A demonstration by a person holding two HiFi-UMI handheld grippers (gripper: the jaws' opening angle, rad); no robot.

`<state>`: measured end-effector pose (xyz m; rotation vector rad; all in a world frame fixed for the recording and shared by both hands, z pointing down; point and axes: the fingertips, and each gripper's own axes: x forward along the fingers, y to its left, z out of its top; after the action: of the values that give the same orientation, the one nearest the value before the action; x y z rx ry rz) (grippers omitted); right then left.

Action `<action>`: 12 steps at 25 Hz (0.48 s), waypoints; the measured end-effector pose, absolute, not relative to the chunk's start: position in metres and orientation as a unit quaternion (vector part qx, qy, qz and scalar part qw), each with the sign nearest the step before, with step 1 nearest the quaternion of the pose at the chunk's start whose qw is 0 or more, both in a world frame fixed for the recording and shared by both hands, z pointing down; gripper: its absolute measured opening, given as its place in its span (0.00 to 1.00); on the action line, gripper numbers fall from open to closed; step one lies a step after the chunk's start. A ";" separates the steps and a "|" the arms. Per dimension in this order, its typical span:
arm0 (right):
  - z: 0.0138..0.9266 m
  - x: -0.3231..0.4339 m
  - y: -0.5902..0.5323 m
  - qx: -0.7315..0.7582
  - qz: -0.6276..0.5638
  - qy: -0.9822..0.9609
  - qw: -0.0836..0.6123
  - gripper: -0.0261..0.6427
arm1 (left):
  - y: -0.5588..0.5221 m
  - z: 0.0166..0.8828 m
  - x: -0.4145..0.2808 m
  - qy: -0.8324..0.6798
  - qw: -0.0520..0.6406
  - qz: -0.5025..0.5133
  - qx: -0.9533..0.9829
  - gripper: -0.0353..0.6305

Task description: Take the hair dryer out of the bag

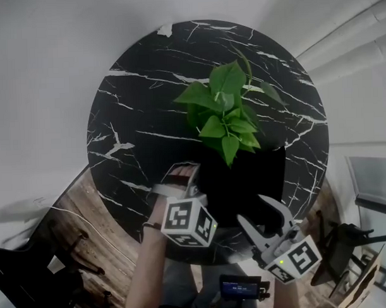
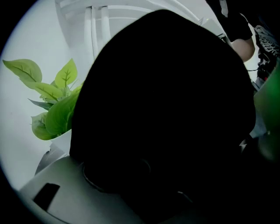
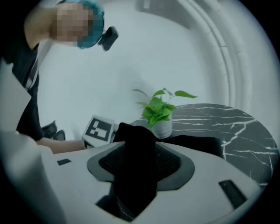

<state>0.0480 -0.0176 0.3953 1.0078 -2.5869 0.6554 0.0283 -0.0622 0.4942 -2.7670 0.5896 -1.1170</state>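
While bag (image 1: 244,177) lies straight ahead, I've left tongs (image 1: 184,179) apart against it, right tongs (image 1: 253,209) apart, its fabric loose between.

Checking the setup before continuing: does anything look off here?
Nothing spilled or broken. One oddity: a fold of the black bag sticks up between the jaws of the open right gripper, and the potted plant stands close against the bag.
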 end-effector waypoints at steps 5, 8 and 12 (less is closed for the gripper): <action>0.414 0.127 -0.055 0.474 0.196 -0.838 0.186 0.31 | -0.063 0.497 0.030 0.193 0.042 -0.360 -0.912 0.46; 0.434 0.151 -0.066 0.508 0.160 -0.806 0.257 0.31 | -0.063 0.497 0.031 0.194 0.038 -0.358 -0.912 0.46; 0.446 0.153 -0.076 0.524 0.189 -0.797 0.234 0.33 | -0.063 0.497 0.031 0.205 0.030 -0.347 -0.915 0.46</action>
<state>0.1530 -0.0762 0.4463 1.4382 -2.1888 0.5199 0.0311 -0.0629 0.4972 -2.8211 0.6319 -1.0696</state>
